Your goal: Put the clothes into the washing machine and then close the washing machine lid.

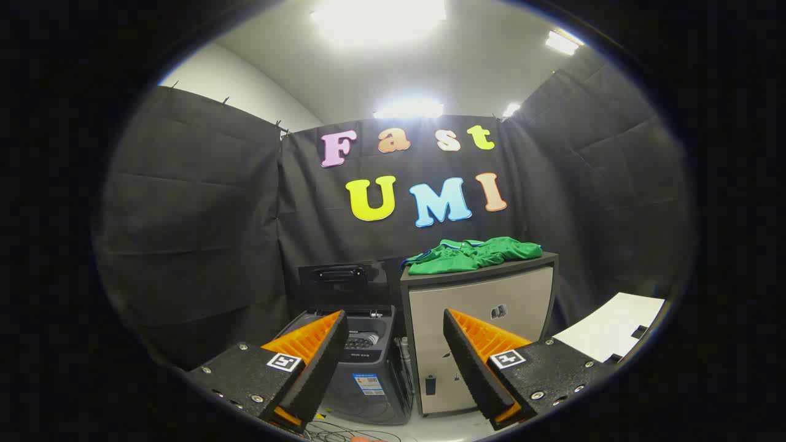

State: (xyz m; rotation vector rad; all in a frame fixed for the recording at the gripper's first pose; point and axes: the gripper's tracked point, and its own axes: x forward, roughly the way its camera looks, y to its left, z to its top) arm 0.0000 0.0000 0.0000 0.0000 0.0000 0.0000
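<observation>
The gripper [393, 344] is open and empty, well short of everything. Green clothes [473, 255] lie on a cabinet [485, 307] beside the washer [362, 362], whose lid [341, 276] stands raised. Loading and closing both remain.

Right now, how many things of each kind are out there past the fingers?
Green clothes pile: 1, on top of the cabinet
Cabinet: 1
Washing machine: 1, lid raised
White table: 1
Total: 4
The gripper fingers are open, holding nothing.
</observation>
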